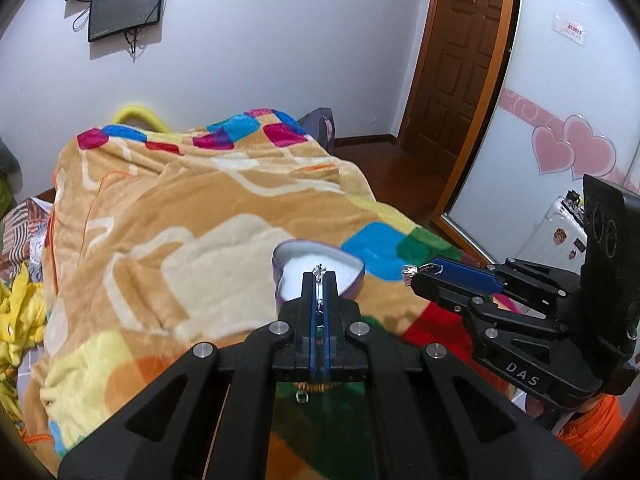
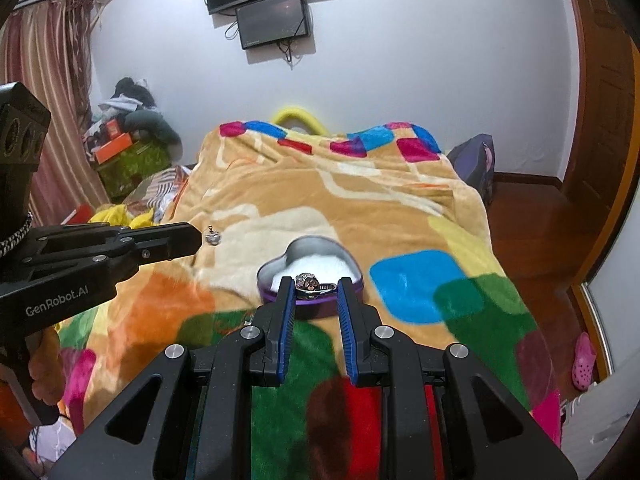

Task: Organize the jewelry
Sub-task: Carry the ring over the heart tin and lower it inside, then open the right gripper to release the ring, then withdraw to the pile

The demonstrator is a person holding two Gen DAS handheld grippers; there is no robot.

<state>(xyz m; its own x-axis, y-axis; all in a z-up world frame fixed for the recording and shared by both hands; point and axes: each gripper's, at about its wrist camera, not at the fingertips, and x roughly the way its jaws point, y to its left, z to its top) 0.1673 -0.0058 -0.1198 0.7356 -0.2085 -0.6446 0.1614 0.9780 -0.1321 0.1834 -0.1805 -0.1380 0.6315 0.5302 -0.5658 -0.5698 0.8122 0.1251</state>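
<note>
A colourful fleece blanket [image 1: 192, 208] covers the bed and fills the middle of both views, tan with blocks of blue, red, green and yellow. On the white wall at the top of each frame hang two dark screens [image 2: 276, 20], one below the other. A brown wooden door [image 1: 460, 60] stands at the upper right of the left wrist view.

Near the centre of both frames a purple heart-shaped tin [image 2: 310, 276] sits open on the blanket, its inside lined white.

The left gripper [image 1: 319, 276] has its blue-padded fingers pressed together on a thin silver earring [image 1: 319, 270]; a small charm pokes out past the tips, and in the right wrist view the same piece dangles at the gripper's end, left of centre. The gripper is held above the blanket, near the tin.

The right gripper [image 2: 316, 284] has its fingers narrowly apart and clamped on a silver ring [image 2: 310, 283] with a patterned round top, held crosswise between the tips in front of the tin.
</note>
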